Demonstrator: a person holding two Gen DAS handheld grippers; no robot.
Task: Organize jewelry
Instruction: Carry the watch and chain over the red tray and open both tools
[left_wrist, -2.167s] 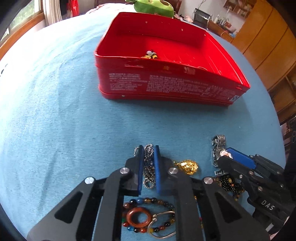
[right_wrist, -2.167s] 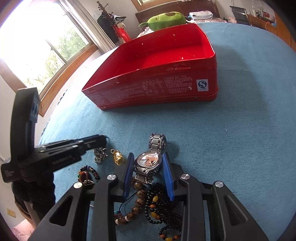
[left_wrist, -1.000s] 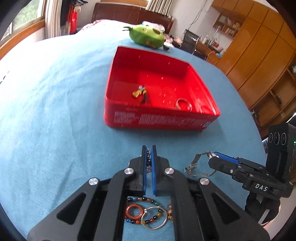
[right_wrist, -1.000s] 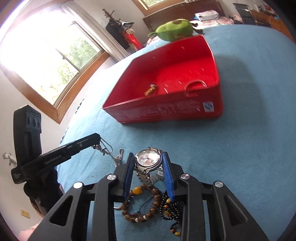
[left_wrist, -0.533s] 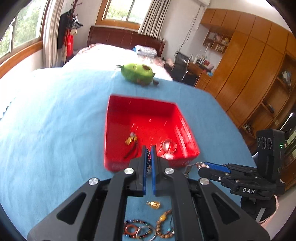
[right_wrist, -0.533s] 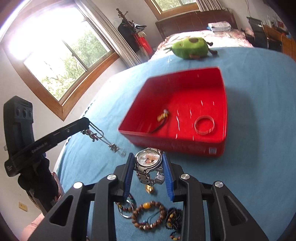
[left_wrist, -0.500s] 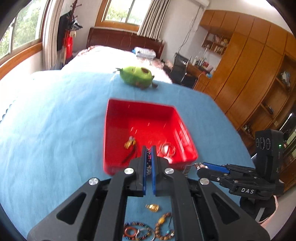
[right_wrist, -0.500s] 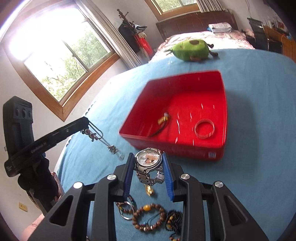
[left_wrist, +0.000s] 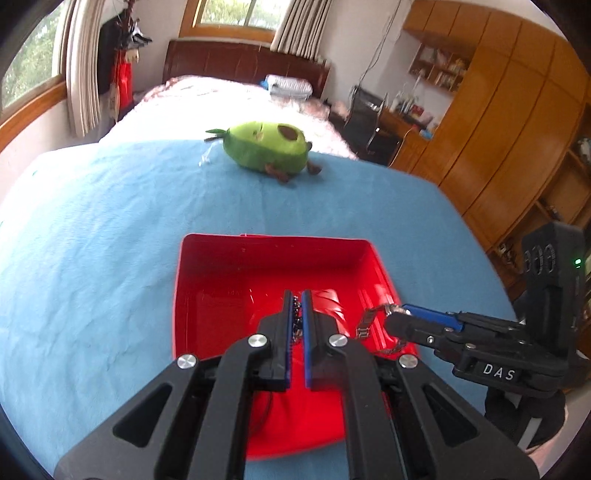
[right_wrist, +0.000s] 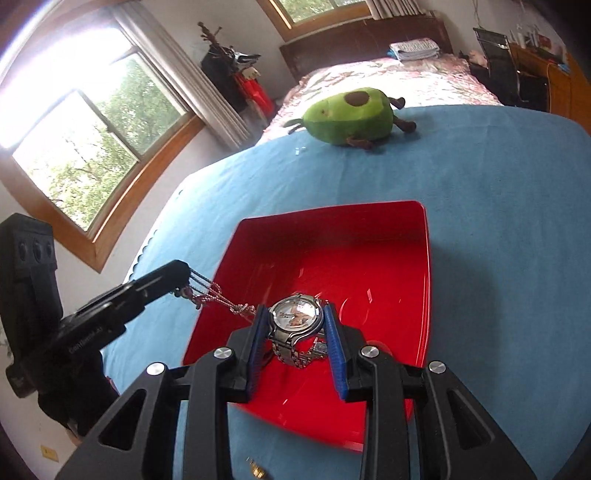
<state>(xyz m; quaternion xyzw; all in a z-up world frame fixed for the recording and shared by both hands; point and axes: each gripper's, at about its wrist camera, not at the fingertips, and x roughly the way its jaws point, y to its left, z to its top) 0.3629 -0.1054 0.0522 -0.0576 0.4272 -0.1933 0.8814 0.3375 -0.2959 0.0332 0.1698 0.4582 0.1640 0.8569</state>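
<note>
Watch (right_wrist: 295, 319) face is seen only in the right view, clamped between the right gripper (right_wrist: 295, 325) pads at lower centre, over the red tin (right_wrist: 424, 258). In the left view only its band is visible, dangling right of centre. Chain (left_wrist: 296, 321) is pinched by the clenched left gripper (left_wrist: 296, 314) at frame centre, also above the tin; in the right view it hangs at centre left. A green plush (left_wrist: 267, 149) lies on the blue cloth (left_wrist: 92, 240) beyond.

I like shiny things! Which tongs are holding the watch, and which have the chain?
The right tongs hold the silver watch by its round face. The left tongs pinch the thin silver chain. Both hang over the red box.
</note>
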